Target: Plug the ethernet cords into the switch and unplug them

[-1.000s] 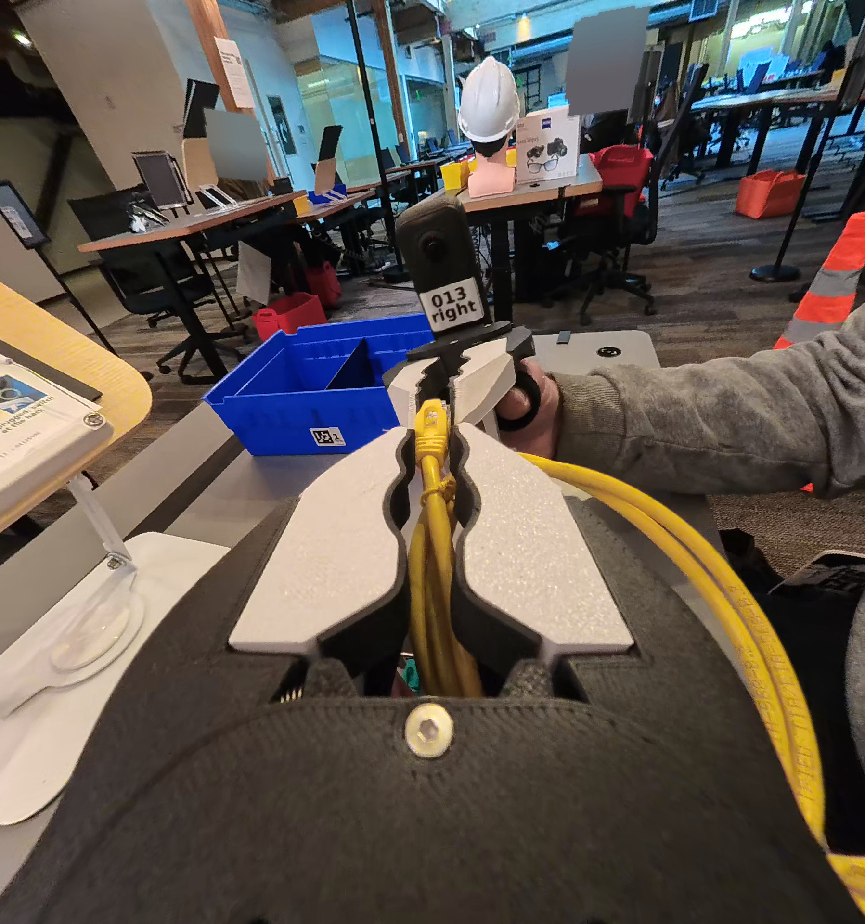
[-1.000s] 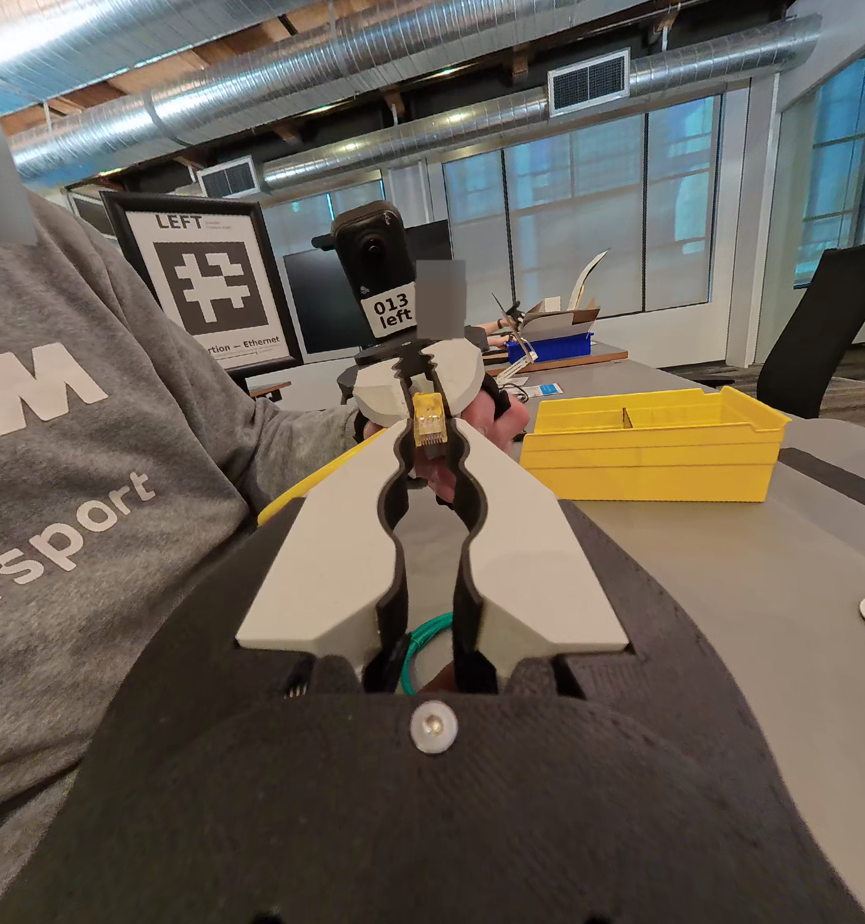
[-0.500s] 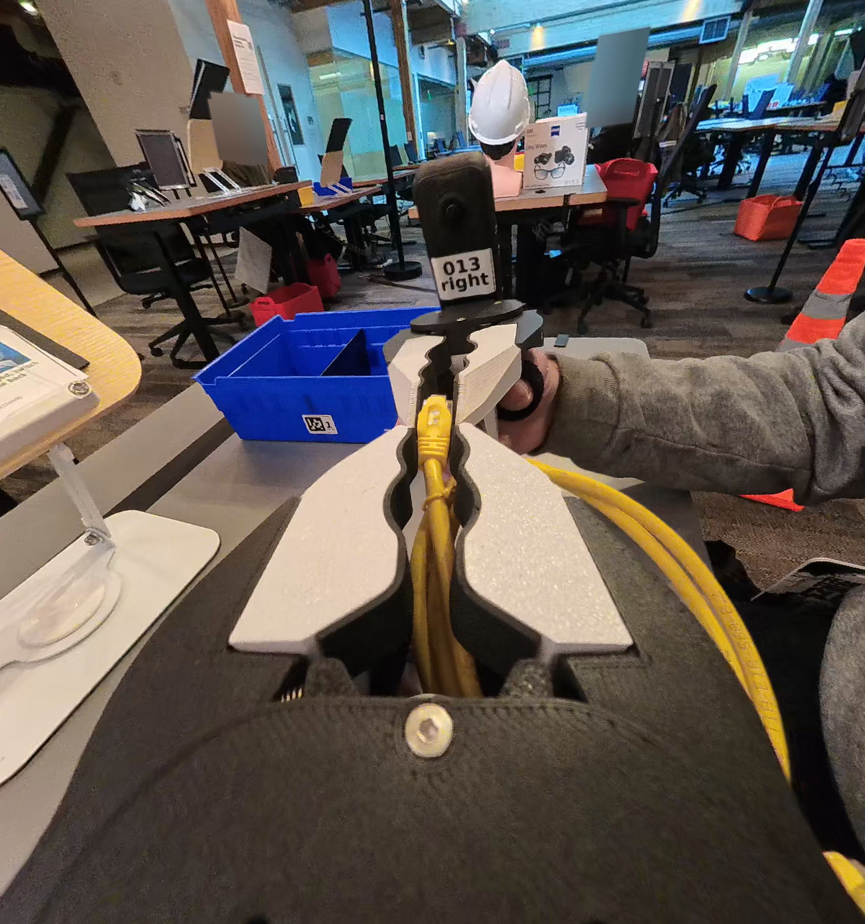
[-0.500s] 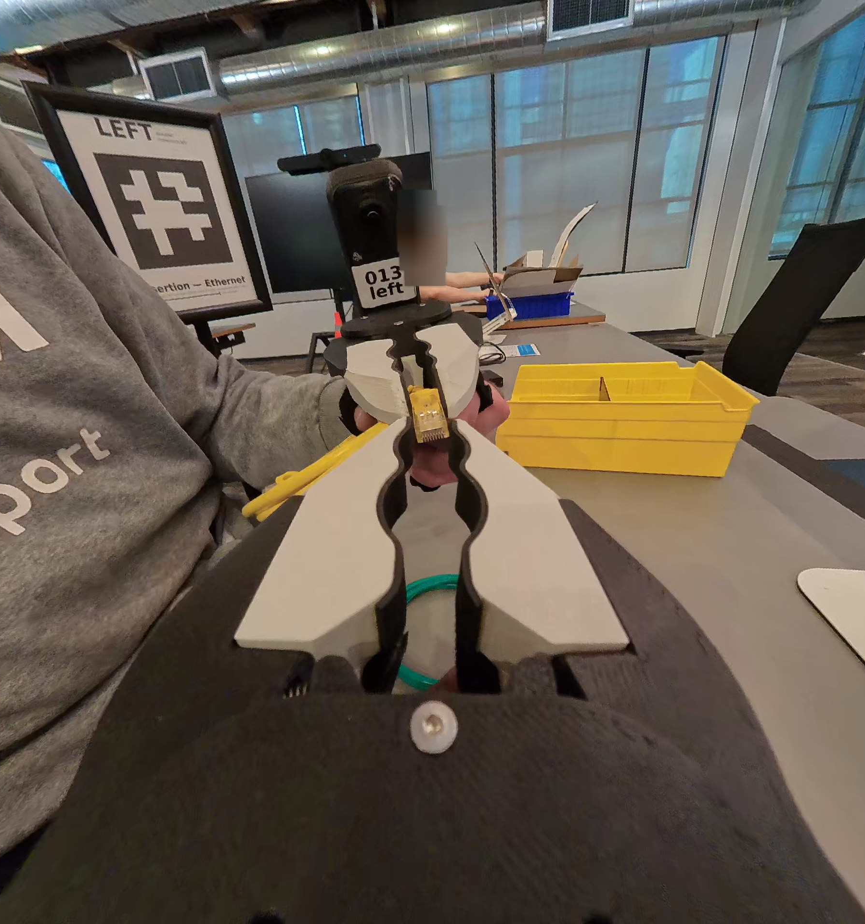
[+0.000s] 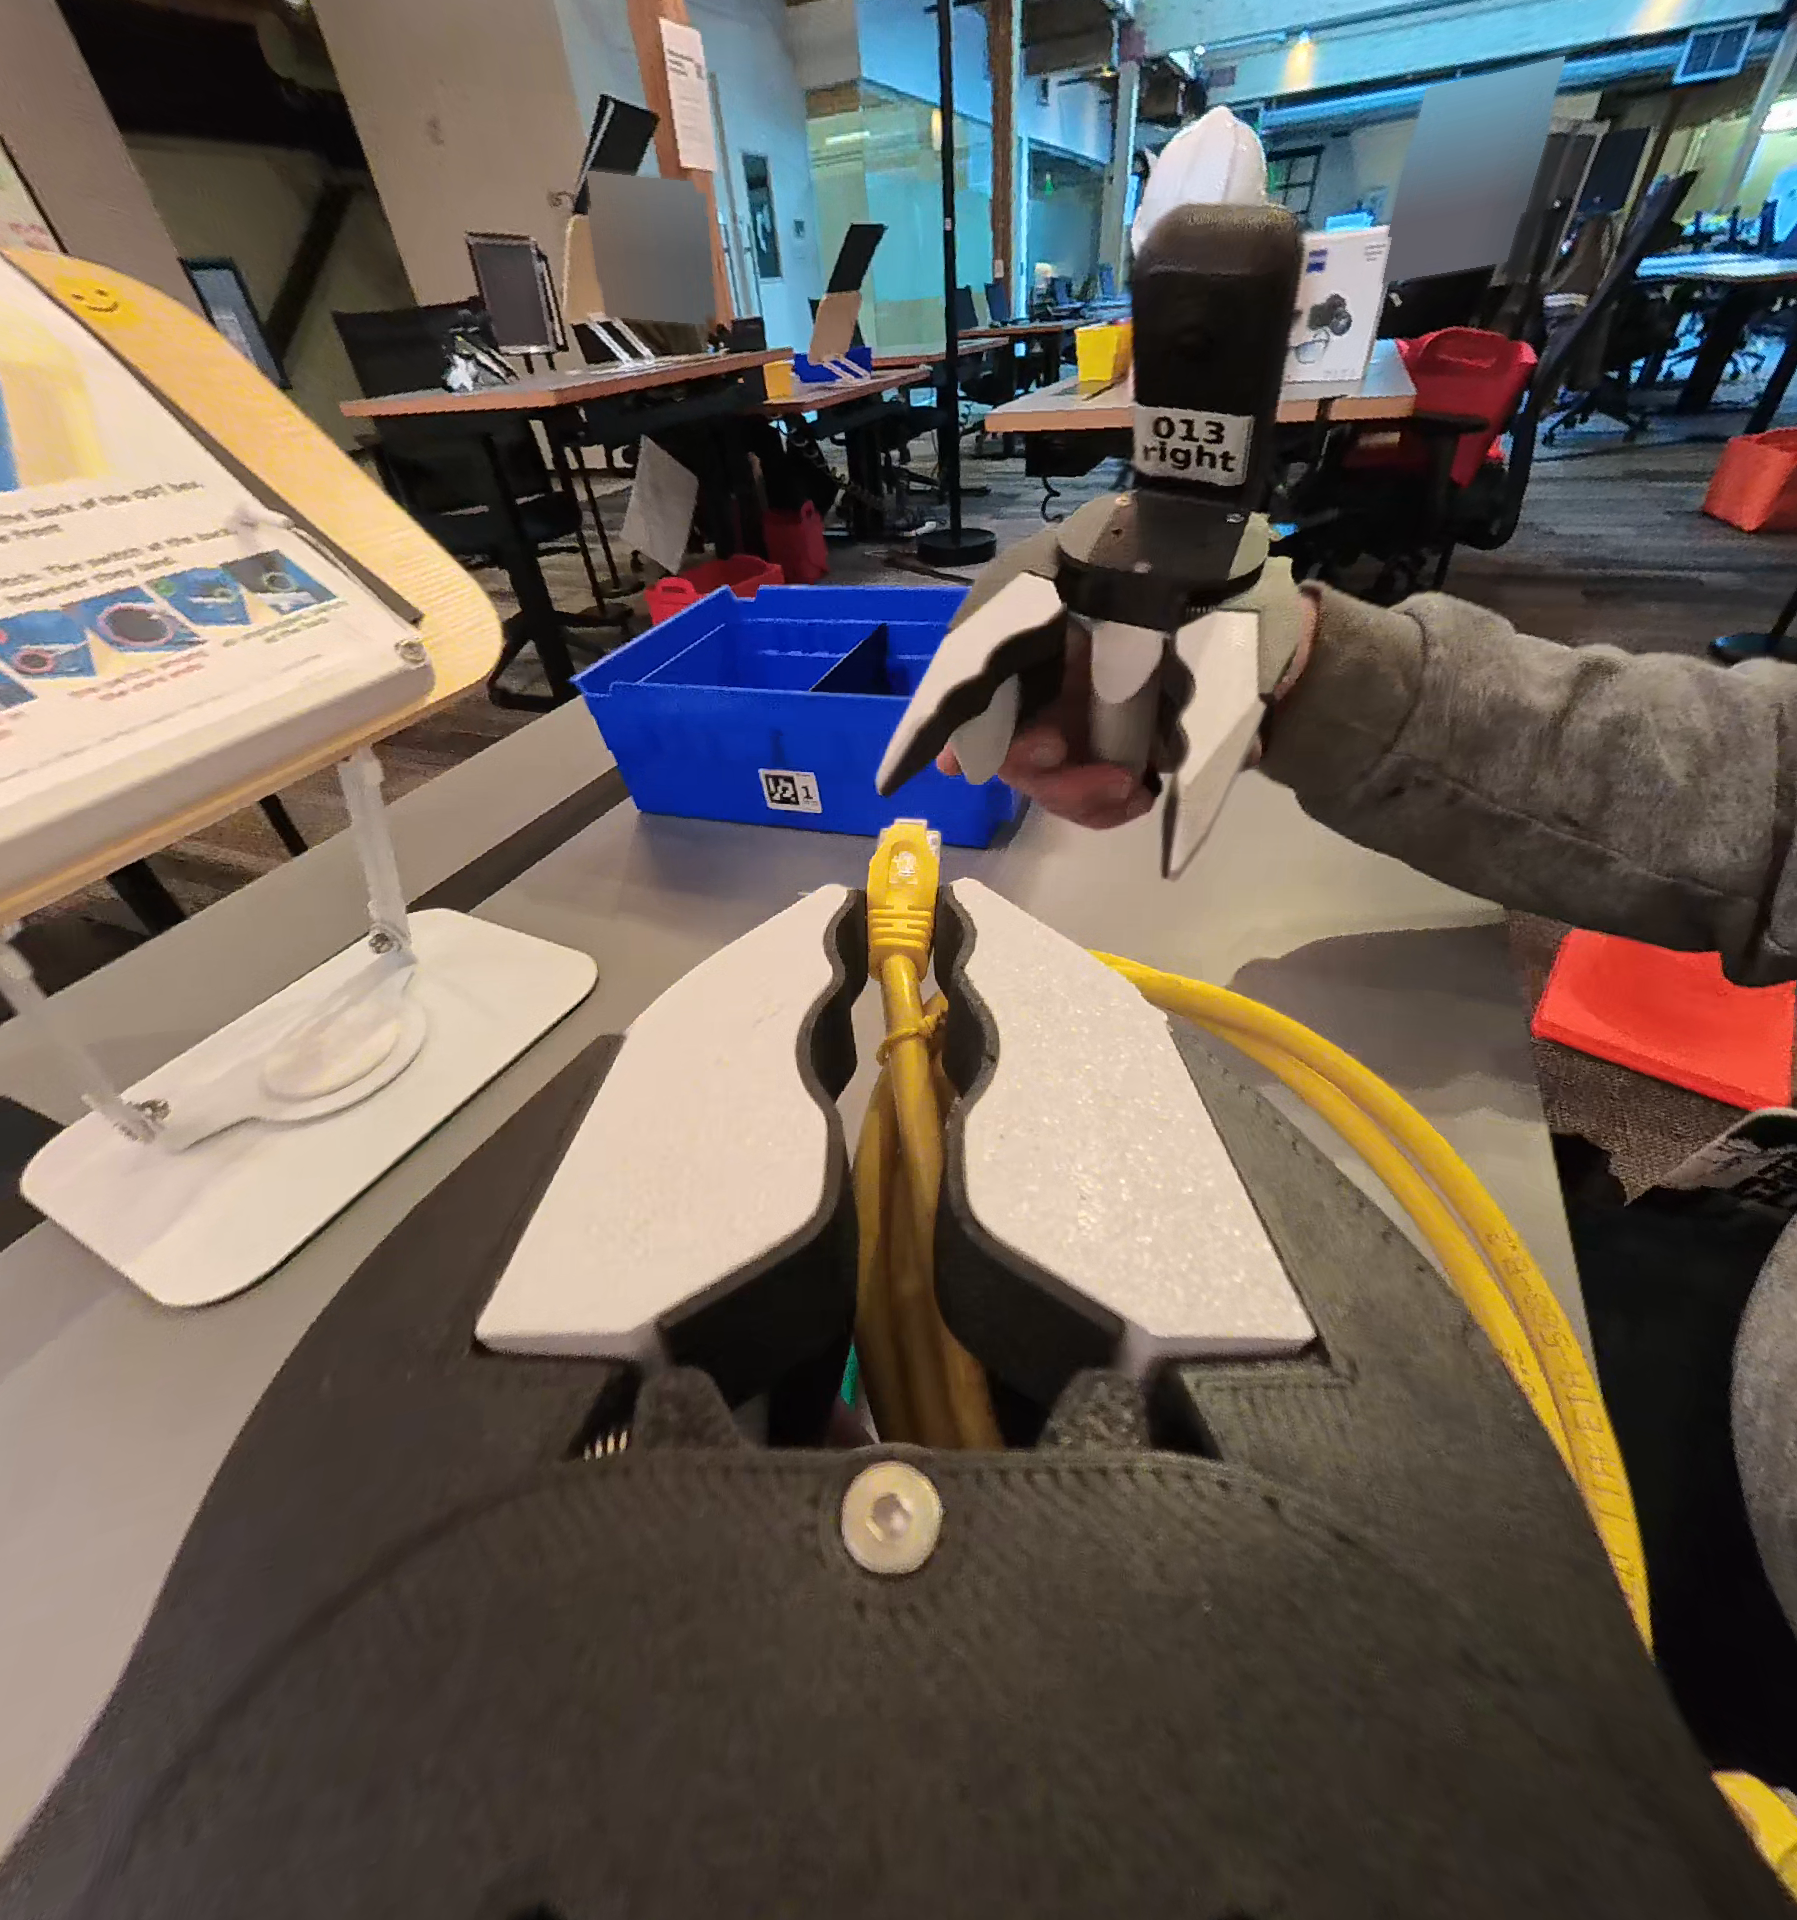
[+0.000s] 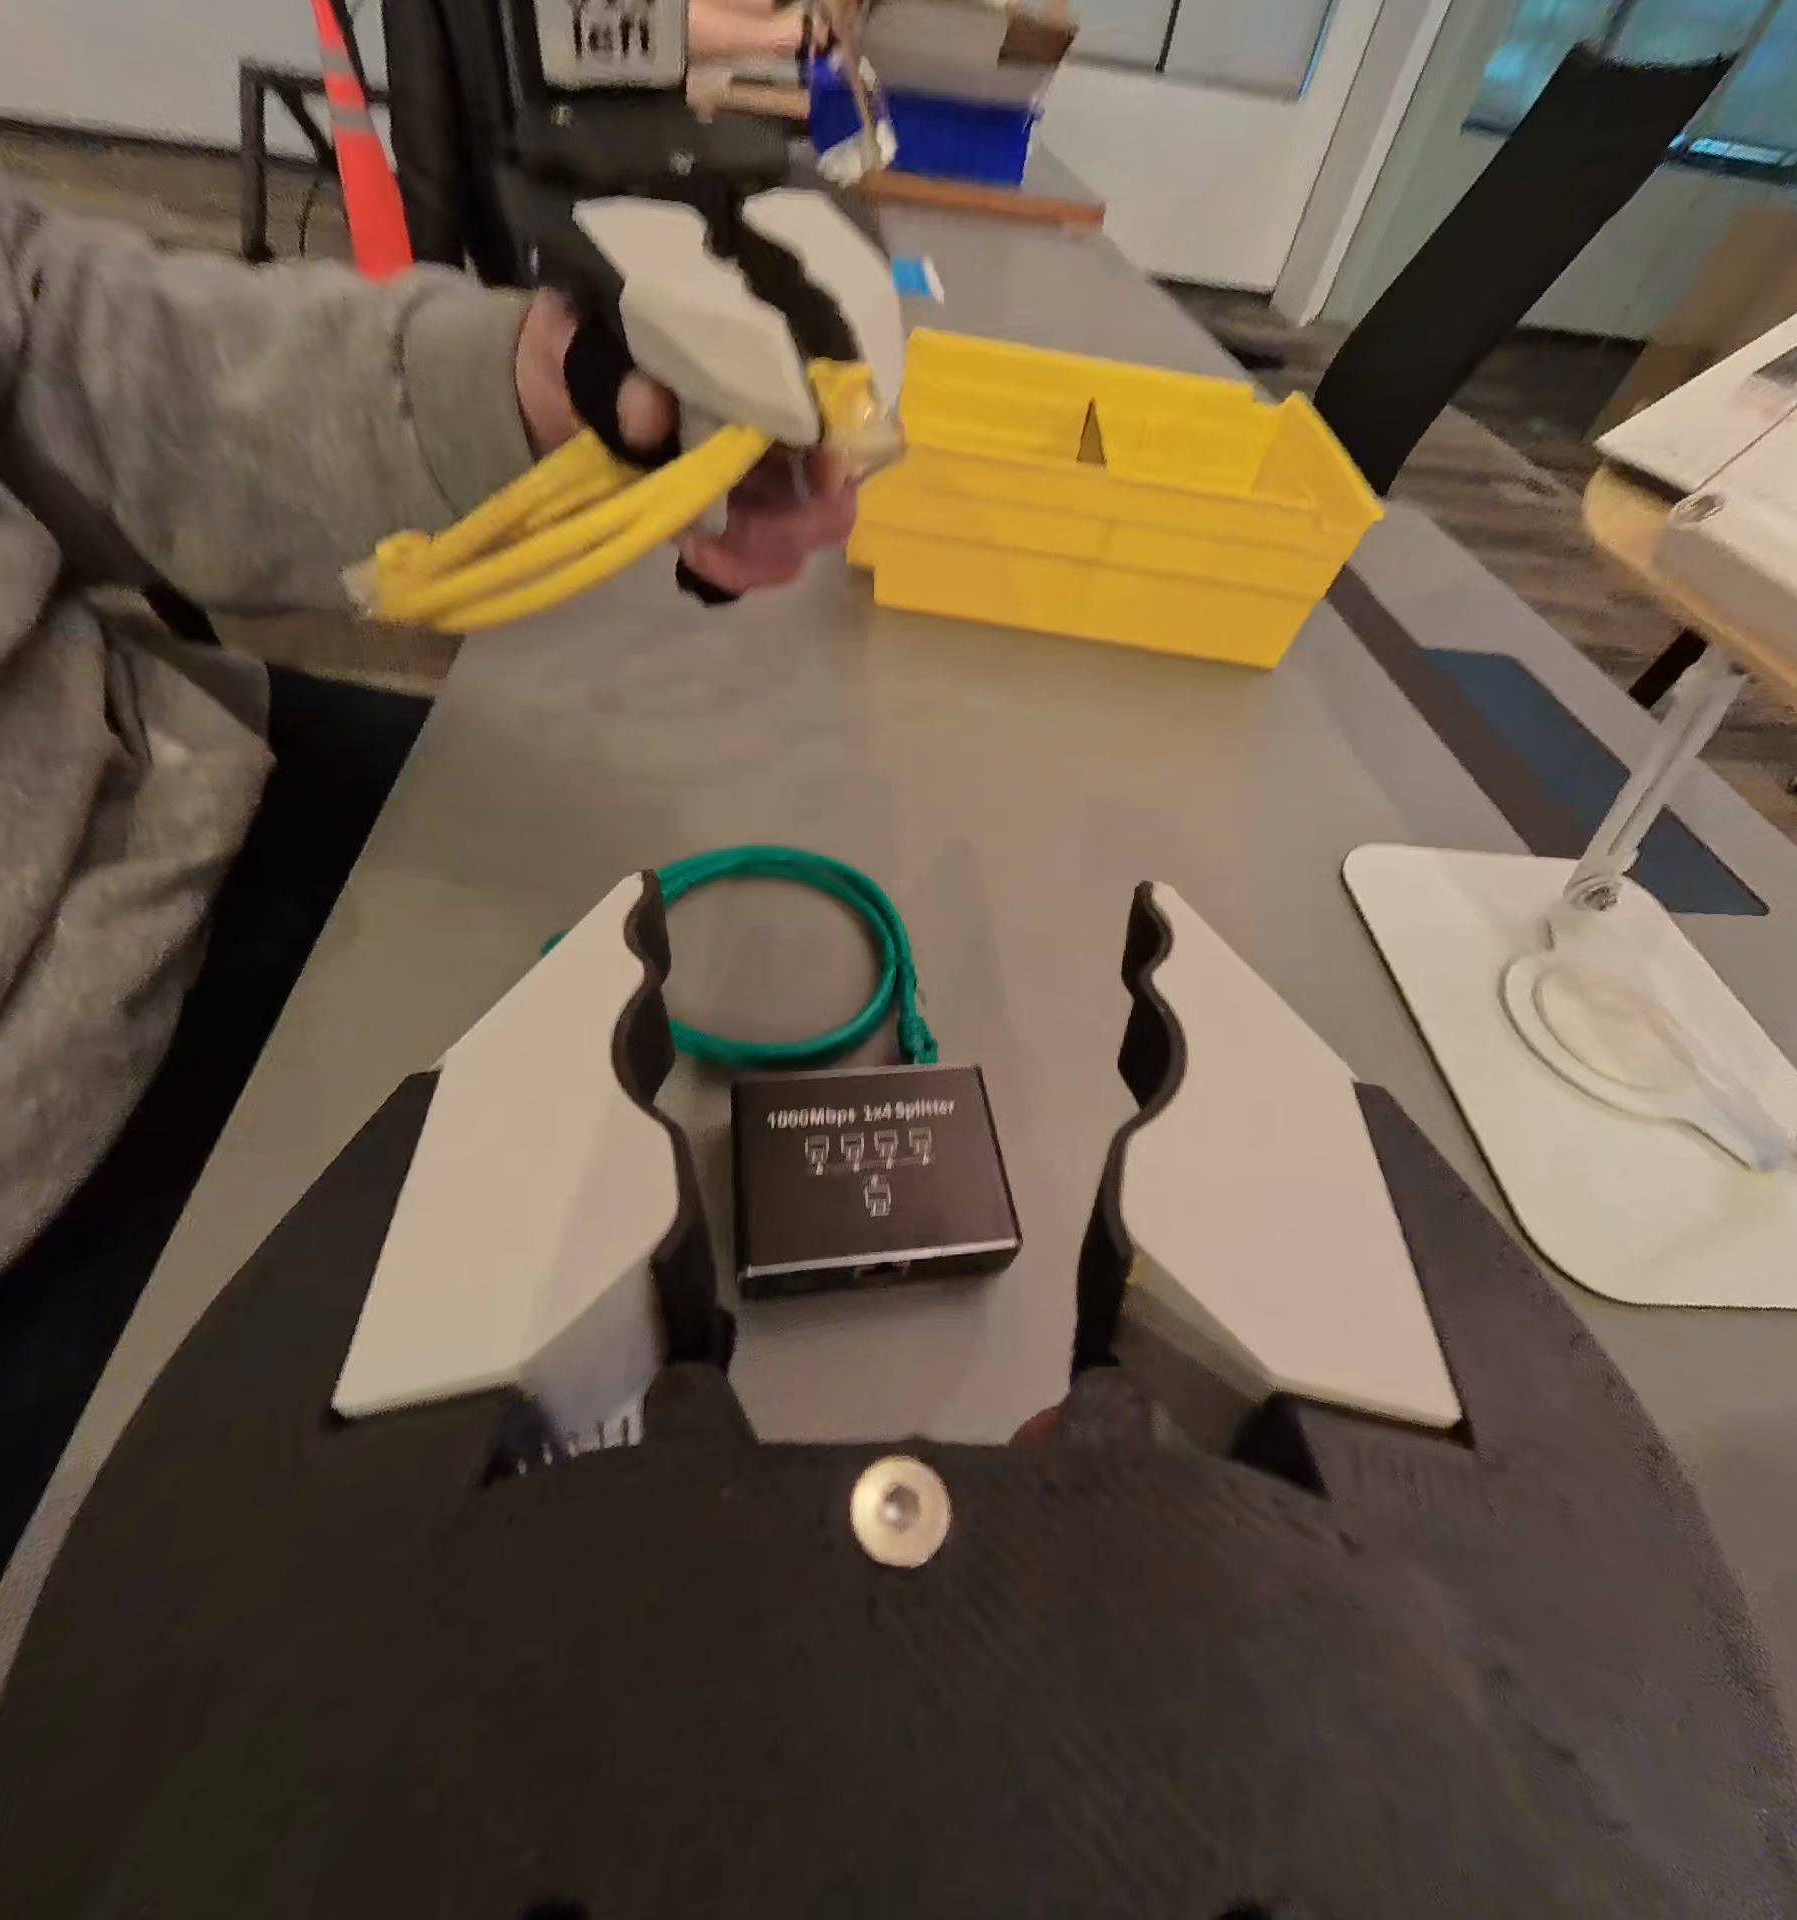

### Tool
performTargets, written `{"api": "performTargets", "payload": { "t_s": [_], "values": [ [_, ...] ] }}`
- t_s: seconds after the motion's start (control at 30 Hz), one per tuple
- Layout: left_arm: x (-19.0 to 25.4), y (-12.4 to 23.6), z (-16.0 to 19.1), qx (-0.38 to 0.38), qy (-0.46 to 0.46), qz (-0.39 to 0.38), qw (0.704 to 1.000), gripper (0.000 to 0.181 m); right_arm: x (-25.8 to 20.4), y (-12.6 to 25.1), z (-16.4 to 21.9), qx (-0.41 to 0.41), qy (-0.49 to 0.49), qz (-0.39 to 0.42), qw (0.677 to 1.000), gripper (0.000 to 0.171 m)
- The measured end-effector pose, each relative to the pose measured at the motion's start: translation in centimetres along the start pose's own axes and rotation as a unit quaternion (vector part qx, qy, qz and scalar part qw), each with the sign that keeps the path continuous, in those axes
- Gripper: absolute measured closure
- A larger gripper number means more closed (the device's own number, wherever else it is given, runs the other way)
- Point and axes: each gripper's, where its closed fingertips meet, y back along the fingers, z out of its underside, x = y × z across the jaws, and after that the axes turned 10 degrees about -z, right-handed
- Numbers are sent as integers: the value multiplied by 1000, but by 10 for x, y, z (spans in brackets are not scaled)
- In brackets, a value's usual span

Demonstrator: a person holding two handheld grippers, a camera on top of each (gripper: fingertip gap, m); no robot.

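Note:
My left gripper is shut on the yellow ethernet cord, just behind its plug, which sticks out past the fingertips. The rest of the cord loops off to the right. My right gripper is open and empty, tilted down over the black switch on the grey table. A coiled green ethernet cord lies just beyond the switch, its plug at the switch's far edge. The right gripper also shows in the left wrist view, the left gripper with the yellow cord in the right wrist view.
A yellow bin stands on the table beyond the switch. A blue bin stands at the table's other end. An instruction board on a white stand is beside the work area; its base also shows in the right wrist view. Tip to tip, the grippers are about 11 centimetres apart. The black switch is about 12 centimetres from my right fingertips and 20 centimetres from my left.
My right gripper has let go of the yellow plug, opened wide and tipped down over the switch. The left gripper keeps its hold on the yellow cord.

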Motion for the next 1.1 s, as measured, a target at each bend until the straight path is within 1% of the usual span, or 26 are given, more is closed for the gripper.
{"api": "performTargets", "payload": {
  "t_s": [0.03,0.17,0.27,0.37,0.43,0.5,0.57,0.7,0.73,0.9,1.1],
  "values": [
    [-2,2,2,0,2,-3,1000,169,-2,-1,7,-15,3,-6,1000,84],
    [-9,9,6,2,9,-12,1000,169,-4,-5,35,-73,-11,-18,997,66],
    [-11,12,10,2,12,-13,1000,169,-5,-13,59,-126,-11,-22,992,56],
    [-15,12,12,3,17,-16,1000,169,-6,-23,82,-171,0,-30,985,51],
    [-16,12,12,4,20,-17,1000,169,-5,-31,97,-191,1,-38,981,46],
    [-17,11,12,4,19,-17,1000,169,-6,-39,105,-194,2,-51,980,41],
    [-19,11,12,3,17,-19,1000,169,-5,-46,112,-199,2,-62,978,40],
    [-22,10,14,1,20,-20,1000,169,-4,-57,131,-228,8,-77,971,43],
    [-22,10,15,1,21,-20,1000,169,-5,-59,136,-235,9,-82,968,48],
    [-23,8,18,-1,23,-20,1000,169,-3,-61,134,-227,10,-91,970,73],
    [-23,7,17,-1,21,-19,1000,169,-4,-61,134,-225,15,-93,970,73]
  ]
}}
